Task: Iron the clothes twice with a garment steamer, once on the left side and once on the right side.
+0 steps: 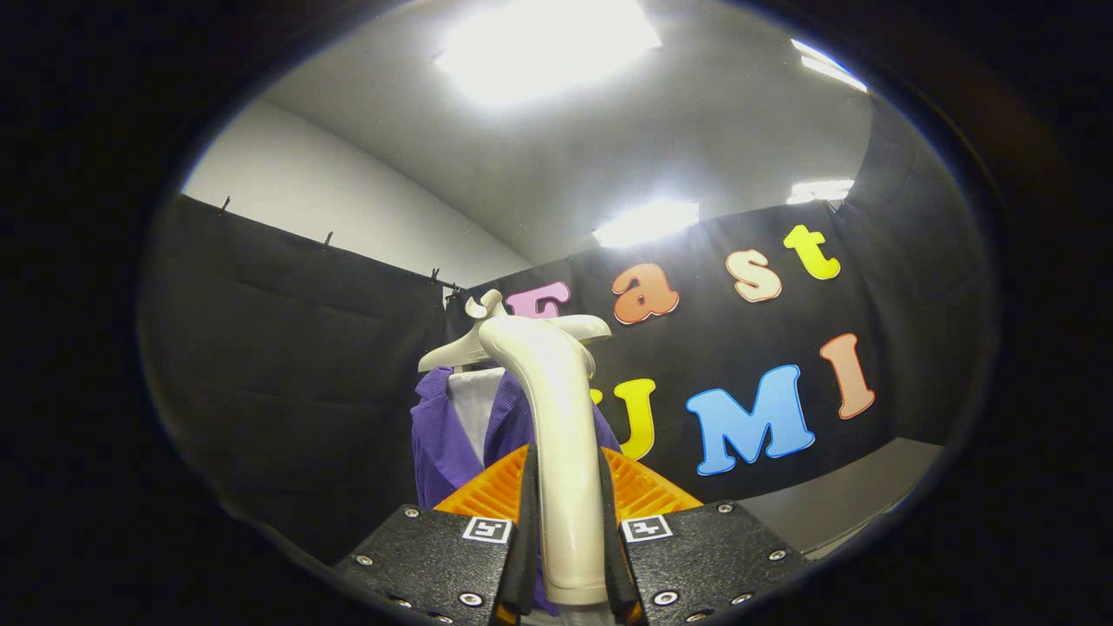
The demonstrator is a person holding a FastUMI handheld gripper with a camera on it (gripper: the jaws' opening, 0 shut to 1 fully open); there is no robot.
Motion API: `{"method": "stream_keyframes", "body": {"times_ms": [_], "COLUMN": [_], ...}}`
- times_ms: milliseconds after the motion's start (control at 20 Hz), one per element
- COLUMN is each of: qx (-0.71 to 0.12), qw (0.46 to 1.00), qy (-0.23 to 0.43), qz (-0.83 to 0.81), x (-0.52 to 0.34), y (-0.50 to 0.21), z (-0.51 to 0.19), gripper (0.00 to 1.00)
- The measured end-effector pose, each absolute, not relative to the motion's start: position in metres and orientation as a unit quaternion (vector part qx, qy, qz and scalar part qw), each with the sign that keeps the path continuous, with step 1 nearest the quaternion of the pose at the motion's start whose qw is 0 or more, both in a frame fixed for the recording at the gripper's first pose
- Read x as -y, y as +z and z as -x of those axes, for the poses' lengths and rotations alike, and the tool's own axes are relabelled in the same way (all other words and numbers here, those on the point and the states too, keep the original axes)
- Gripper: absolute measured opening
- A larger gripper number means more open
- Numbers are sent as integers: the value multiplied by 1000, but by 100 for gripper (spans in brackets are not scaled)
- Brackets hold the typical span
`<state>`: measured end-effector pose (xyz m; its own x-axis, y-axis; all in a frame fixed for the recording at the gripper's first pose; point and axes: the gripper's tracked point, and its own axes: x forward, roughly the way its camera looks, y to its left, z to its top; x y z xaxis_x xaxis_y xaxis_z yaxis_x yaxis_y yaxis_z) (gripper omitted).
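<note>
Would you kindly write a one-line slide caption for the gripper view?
Gripper shut on the cream garment steamer, raised before a purple garment on a pale hanger.

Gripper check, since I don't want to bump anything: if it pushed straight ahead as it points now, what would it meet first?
The gripper, shut on the steamer handle, would probably bring the steamer against the purple garment on the hanger; depth is unclear.
</note>
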<state>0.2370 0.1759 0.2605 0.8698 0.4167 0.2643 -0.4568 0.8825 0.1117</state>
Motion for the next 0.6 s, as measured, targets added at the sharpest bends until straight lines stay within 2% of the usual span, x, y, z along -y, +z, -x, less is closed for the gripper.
{"method": "stream_keyframes", "body": {"times_ms": [250, 600], "qx": [121, 101], "qw": [968, 978], "qy": [210, 183], "qz": [-60, -18], "x": [-213, -235], "y": [254, 209], "z": [-263, -285], "gripper": [31, 32]}}
